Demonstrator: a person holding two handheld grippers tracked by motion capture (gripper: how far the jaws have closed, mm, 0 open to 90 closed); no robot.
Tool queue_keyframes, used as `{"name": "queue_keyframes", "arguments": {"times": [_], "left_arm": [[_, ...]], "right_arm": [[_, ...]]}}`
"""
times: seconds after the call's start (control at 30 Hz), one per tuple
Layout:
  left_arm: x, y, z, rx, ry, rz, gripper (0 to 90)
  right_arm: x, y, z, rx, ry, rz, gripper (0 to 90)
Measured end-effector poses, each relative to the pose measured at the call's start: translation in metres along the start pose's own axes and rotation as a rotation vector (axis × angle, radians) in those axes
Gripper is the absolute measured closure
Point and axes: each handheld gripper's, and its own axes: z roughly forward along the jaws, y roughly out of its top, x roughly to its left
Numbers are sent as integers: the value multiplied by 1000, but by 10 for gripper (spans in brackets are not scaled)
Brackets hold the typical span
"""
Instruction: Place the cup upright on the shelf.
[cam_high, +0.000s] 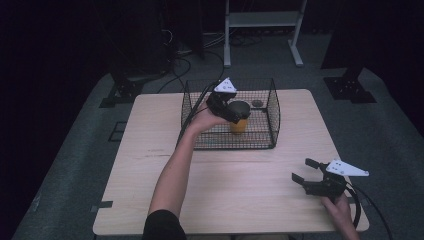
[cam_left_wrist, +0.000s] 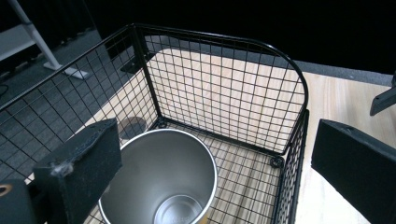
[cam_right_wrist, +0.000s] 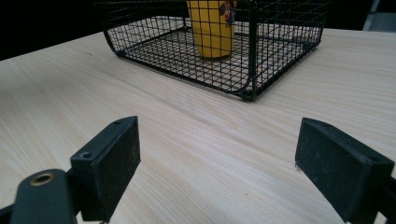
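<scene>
A yellow cup (cam_high: 239, 120) stands upright inside the wire basket (cam_high: 272, 107) on the worktop (cam_high: 150, 165). The left gripper (cam_high: 235, 114) hovers over it, jaws released. The right gripper (cam_high: 306, 171) sits near the worktop's edge, jaws released, empty.

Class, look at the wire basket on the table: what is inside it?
A yellow cup with a shiny metal inside stands upright on the wire basket floor; the cup looks empty. The left tongs hover open over it, hiding part of the basket floor from above.

Light wooden table (cam_high: 150, 165), black wire basket (cam_high: 272, 117) resting on its far middle
</scene>
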Motion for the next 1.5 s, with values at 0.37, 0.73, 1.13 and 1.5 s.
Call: {"name": "queue_keyframes", "arguments": {"times": [0.37,0.73,1.13,1.5], "left_arm": [[-16,-1,-13,-31,-19,14,12],[-32,-6,-26,-45,-25,30,13],[-47,-17,-41,-73,-14,43,13],[-61,-22,-52,-78,-14,69,13]], "right_arm": [[0,0,0,-1,-1,0,130],[0,0,0,-1,-2,1,130],[0,0,0,-1,-3,0,130],[0,0,0,-1,-6,-1,130]]}}
